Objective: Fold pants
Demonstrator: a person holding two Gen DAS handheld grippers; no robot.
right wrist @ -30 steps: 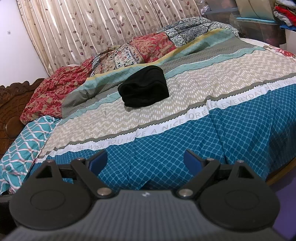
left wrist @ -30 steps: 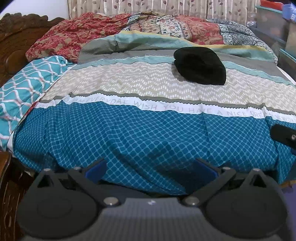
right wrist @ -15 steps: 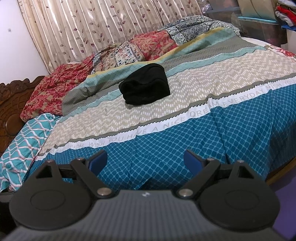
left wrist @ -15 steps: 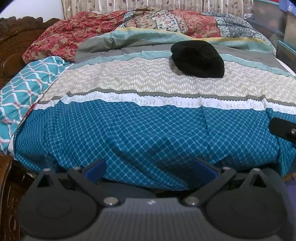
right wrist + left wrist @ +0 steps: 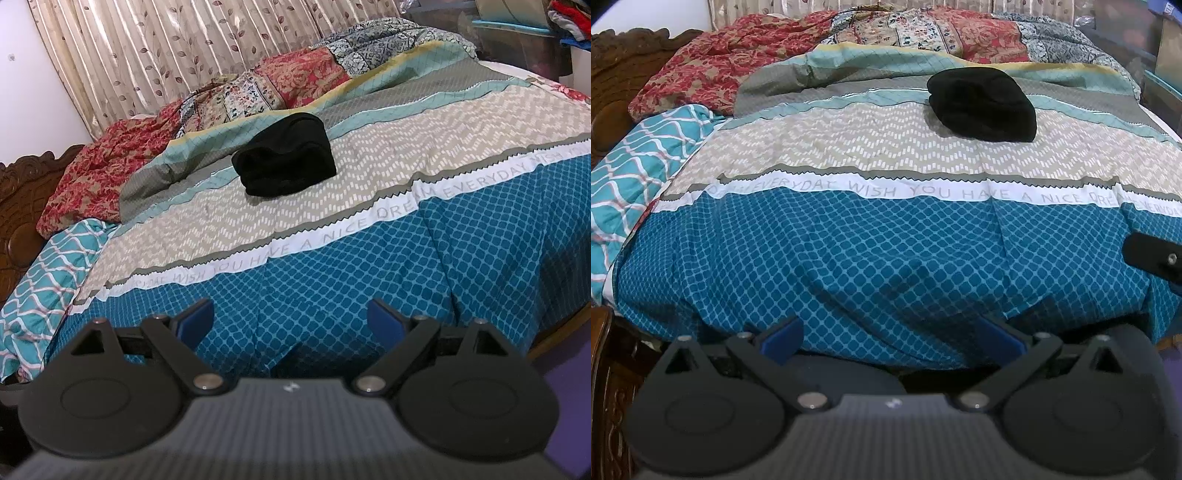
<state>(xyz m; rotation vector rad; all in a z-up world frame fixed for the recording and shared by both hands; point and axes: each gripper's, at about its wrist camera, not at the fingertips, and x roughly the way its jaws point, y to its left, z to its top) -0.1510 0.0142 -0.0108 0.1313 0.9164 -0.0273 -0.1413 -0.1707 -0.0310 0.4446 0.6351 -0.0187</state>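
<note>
Both claws gape wide and empty at the foot of the bed (image 5: 886, 258), left claw (image 5: 890, 334), right claw (image 5: 291, 321), and the black pants (image 5: 286, 160) sit bundled up at twelve o'clock, well apart; reach long and a finger may snag the bedspread (image 5: 369, 258) or drag the bundle crooked

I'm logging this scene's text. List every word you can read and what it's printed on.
"EVERYDAY WISH YOU HAVE A NICE DRE…": white band of the bedspread, left wrist view; further letters at both ends are cut off or blurred.
"WISH YOU HAVE A NICE DREAM EVERYDAY": same band, right wrist view.
No other text visible.
</note>
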